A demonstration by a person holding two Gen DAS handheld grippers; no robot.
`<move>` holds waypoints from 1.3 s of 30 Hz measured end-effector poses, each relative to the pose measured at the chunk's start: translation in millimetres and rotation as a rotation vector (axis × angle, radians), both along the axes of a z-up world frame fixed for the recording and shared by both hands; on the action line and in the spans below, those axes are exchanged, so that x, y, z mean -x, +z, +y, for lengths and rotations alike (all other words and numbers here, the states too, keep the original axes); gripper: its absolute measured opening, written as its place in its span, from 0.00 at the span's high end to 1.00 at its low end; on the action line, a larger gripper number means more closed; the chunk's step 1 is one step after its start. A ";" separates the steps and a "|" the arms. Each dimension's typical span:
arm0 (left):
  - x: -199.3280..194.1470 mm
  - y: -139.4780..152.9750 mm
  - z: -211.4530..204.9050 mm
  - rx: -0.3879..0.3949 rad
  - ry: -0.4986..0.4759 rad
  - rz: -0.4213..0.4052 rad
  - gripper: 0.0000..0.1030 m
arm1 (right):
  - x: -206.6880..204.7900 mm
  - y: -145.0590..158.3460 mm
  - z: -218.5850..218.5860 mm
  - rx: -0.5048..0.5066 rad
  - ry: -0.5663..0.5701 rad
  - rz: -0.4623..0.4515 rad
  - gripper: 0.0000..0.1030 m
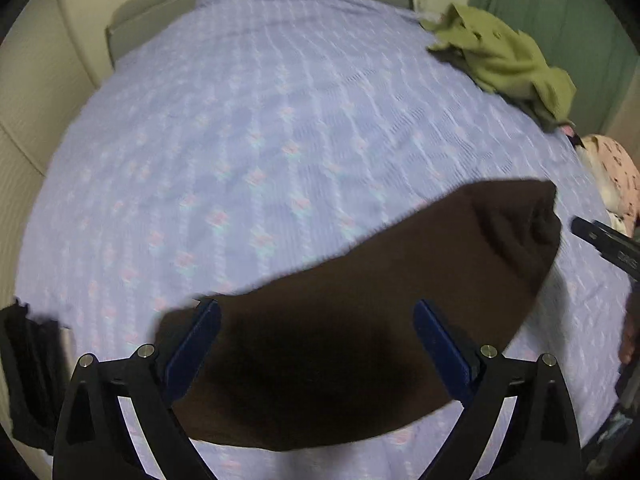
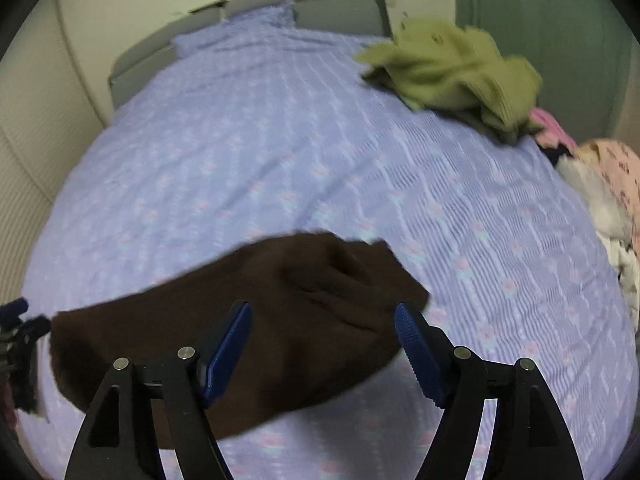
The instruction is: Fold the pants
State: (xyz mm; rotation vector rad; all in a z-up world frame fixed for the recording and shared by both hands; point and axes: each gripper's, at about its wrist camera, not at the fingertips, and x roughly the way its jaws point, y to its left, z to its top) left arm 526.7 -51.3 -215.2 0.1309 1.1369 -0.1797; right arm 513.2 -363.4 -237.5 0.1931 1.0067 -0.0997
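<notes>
Dark brown pants (image 1: 400, 260) lie folded into a long band on the lilac patterned bedspread (image 1: 240, 140). My left gripper (image 1: 316, 306) hangs over their near part, its blue-padded jaws wide apart and gripping nothing; the cloth lies below them. In the right wrist view the same pants (image 2: 240, 280) run from the left edge toward the middle, bunched and creased at the right end. My right gripper (image 2: 322, 307) is open above that bunched end, its pads off the cloth. A black part of the right gripper (image 1: 604, 244) shows at the left wrist view's right edge.
A crumpled olive-green garment (image 2: 452, 68) lies at the far right of the bed, with pink and white clothes (image 2: 612, 184) piled along the right edge. A grey headboard (image 2: 320, 0) and cream wall stand behind. Something dark (image 1: 28, 360) sits at the near left edge.
</notes>
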 end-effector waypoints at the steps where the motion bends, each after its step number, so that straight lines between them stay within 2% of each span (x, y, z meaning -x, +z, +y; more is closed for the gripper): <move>1: 0.7 -5.0 -8.4 0.012 -0.006 0.017 0.05 | -1.9 -3.8 -4.8 -0.014 -0.003 0.001 0.28; 6: 1.7 -20.9 -31.4 0.005 -0.007 0.044 0.05 | -22.7 -27.4 -29.8 -0.060 -0.037 0.051 0.28; 8: 1.8 -21.3 -34.1 0.006 0.000 0.047 0.05 | -30.0 -29.6 -30.5 -0.067 0.017 0.052 0.28; 11: 0.2 -22.2 -36.1 0.020 0.014 0.052 0.05 | -38.9 -27.7 -18.1 -0.010 0.163 0.047 0.28; 13: -1.6 -23.9 -39.4 0.027 0.018 0.052 0.05 | -47.2 -29.8 -11.8 -0.012 0.246 0.067 0.28; 16: -2.7 -25.4 -46.1 0.024 0.013 0.055 0.05 | -63.6 -44.1 -13.6 -0.011 0.279 0.110 0.28; 20: -0.6 -25.5 -55.3 0.032 0.004 0.058 0.05 | -78.7 -64.7 -23.7 -0.069 0.261 0.180 0.28; 21: -0.5 -25.6 -57.0 0.034 0.003 0.060 0.05 | -79.6 -68.5 -27.7 -0.093 0.247 0.192 0.34; 22: -0.6 -25.9 -58.9 0.035 0.001 0.062 0.05 | -79.9 -70.6 -30.4 -0.108 0.235 0.203 0.52; 24: -0.5 -26.0 -62.7 0.039 -0.003 0.064 0.05 | -77.9 -69.1 -40.2 -0.120 0.184 0.232 0.73; 27: -0.7 -24.6 -67.8 0.045 -0.011 0.063 0.05 | -71.0 -48.3 -55.7 -0.187 0.149 0.223 0.75; 30: -2.6 -24.3 -77.0 0.032 -0.030 0.058 0.05 | -73.8 -42.8 -72.3 -0.198 0.099 0.278 0.75; 31: -3.3 -24.6 -81.0 0.022 -0.037 0.056 0.05 | -80.4 -52.6 -74.7 -0.185 0.095 0.346 0.75; 34: -4.5 -22.9 -89.8 0.015 -0.050 0.047 0.05 | -91.2 -70.2 -71.7 -0.150 0.082 0.409 0.71; 36: -4.6 -21.5 -88.7 0.022 -0.041 0.049 0.05 | -93.3 -70.6 -68.5 -0.111 0.075 0.411 0.52; 39: -3.0 -19.9 -79.7 0.029 -0.020 0.049 0.05 | -82.9 -46.9 -66.1 -0.075 0.086 0.349 0.45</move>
